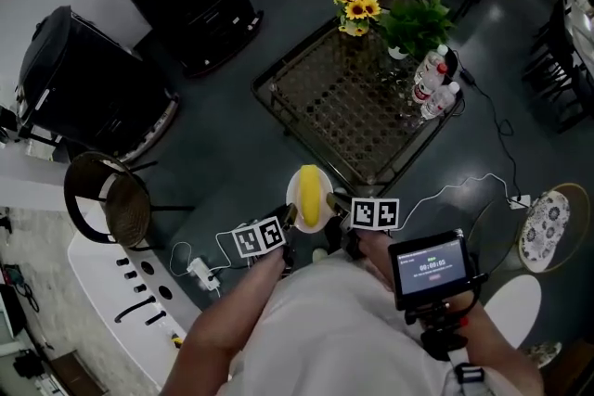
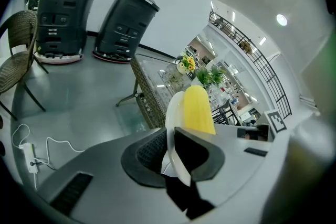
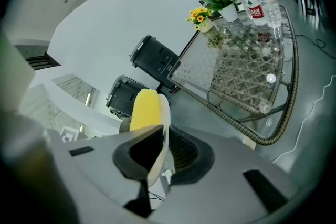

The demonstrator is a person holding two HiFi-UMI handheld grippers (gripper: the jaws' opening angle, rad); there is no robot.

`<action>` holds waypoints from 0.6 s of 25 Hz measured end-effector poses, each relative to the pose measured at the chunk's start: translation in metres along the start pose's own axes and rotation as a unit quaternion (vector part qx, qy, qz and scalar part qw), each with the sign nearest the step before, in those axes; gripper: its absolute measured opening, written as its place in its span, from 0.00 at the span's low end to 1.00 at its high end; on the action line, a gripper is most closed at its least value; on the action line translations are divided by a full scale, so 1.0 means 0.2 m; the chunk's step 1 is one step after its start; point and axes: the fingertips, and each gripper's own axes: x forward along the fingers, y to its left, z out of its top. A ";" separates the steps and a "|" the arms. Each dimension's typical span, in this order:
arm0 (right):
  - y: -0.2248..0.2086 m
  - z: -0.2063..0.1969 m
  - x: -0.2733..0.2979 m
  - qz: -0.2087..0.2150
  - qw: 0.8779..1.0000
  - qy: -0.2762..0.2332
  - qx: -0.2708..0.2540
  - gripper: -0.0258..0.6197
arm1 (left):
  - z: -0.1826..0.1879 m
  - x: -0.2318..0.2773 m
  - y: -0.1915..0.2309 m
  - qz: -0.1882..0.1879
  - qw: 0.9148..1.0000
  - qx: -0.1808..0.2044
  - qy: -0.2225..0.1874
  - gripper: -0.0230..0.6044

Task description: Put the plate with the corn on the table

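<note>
Left gripper [image 2: 176,153] and right gripper [image 3: 157,153] are each clamped on an opposite rim of the white plate [image 1: 295,193], which is held in the air just short of the near corner of the glass-topped table [image 1: 343,97]. The plate is best carried level, with even grip on both sides, and set on the bare near area, well apart from the water bottles [image 1: 434,81] and potted plant [image 1: 418,23]. One corn cob [image 1: 311,199] lies on the plate.
</note>
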 end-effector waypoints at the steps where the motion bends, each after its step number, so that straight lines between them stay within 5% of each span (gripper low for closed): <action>1: -0.02 0.02 0.01 -0.001 1.000 -0.001 0.003 0.10 | 0.01 0.02 0.00 0.000 1.000 0.001 0.002 0.12; 15: -0.30 0.29 0.06 -0.016 0.999 -0.012 0.031 0.10 | 0.17 0.41 -0.08 -0.011 0.999 0.020 0.034 0.12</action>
